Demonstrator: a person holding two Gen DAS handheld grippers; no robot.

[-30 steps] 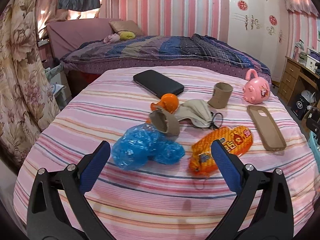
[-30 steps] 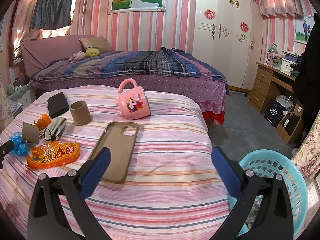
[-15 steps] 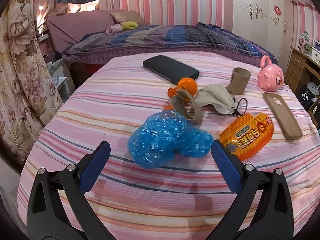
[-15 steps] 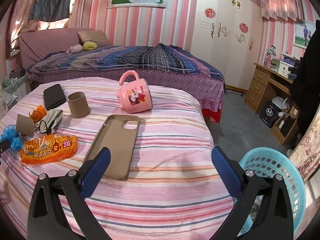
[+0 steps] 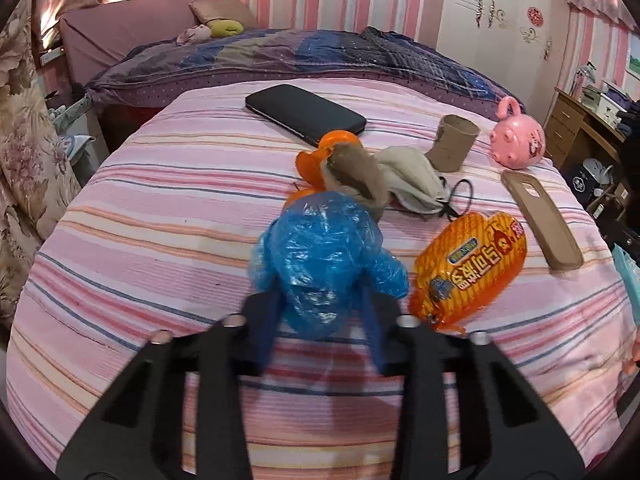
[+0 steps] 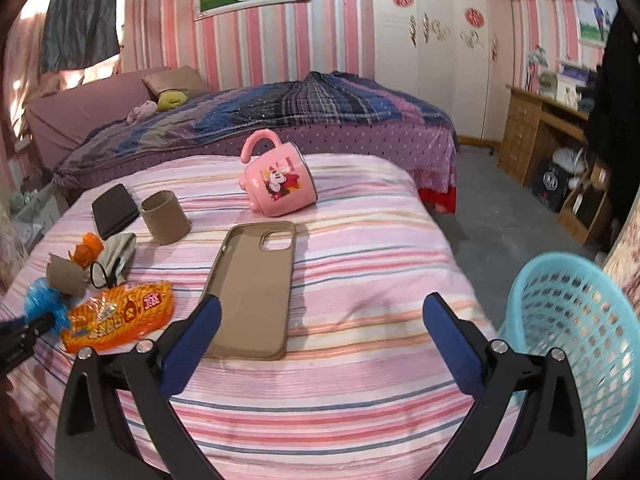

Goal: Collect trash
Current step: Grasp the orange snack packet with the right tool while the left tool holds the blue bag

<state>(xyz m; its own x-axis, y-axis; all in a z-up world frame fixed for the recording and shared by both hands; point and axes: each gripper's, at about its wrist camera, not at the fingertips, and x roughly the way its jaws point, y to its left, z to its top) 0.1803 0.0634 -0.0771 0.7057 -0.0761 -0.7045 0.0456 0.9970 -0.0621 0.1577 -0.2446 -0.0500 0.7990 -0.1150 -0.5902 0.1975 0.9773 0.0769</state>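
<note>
**Blue plastic caught in my left gripper**

Striped pink cloth covers the table [image 5: 160, 208], the biggest thing before me, and my own black tools cut off its near edge in both views. Beyond the right gripper, the blue basket [image 6: 576, 344] stands on the floor beside the table, its far side lost past the frame. My right gripper [image 6: 320, 340] hangs above the cloth with its jaws wide apart and nothing between them, much as it was a second ago. The orange snack wrapper [image 5: 472, 264] lies just beside the crumpled blue plastic bag [image 5: 324, 256]. A second ago my left gripper [image 5: 320, 316] stood wide open short of that bag; now it points steeply down, its jaws closing with the bag's near end between the pads. How far the pads bite is hard to make out, since the plastic bulges over them. A cardboard tube [image 5: 356, 176] sits half hidden behind the bag.
</note>
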